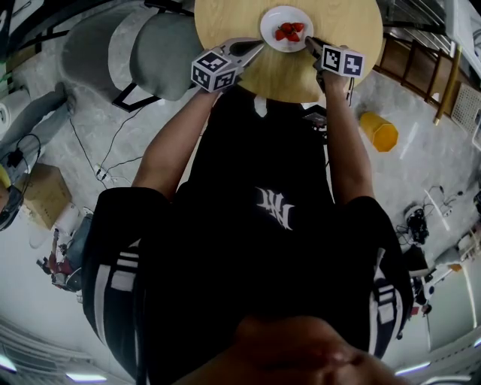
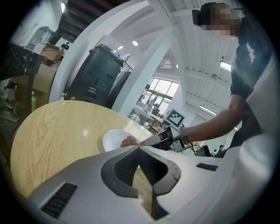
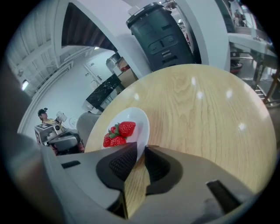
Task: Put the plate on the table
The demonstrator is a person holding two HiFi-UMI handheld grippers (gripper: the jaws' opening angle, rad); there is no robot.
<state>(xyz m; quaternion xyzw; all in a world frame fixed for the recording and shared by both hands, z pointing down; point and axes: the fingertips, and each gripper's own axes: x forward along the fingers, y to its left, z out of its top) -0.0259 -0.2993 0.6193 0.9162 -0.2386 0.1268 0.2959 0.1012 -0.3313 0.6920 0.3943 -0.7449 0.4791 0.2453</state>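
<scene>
A white plate (image 1: 271,21) with strawberries (image 1: 289,32) rests on the round wooden table (image 1: 353,30). My left gripper (image 1: 258,47) meets the plate's left rim and my right gripper (image 1: 310,42) its right rim. In the left gripper view the jaws close to a point (image 2: 139,147) at the plate (image 2: 113,139), beside the strawberries (image 2: 128,141); the rim under them is hidden. In the right gripper view the jaws (image 3: 142,148) pinch the near rim of the plate (image 3: 140,120), strawberries (image 3: 120,133) just beyond. Each gripper shows in the other's view: right (image 2: 162,138), left (image 3: 65,142).
A grey padded chair (image 1: 143,49) stands left of the table. A yellow bin (image 1: 379,131) is on the floor at the right, a cardboard box (image 1: 45,192) and cables at the left. A tall dark machine (image 3: 162,33) stands behind the table.
</scene>
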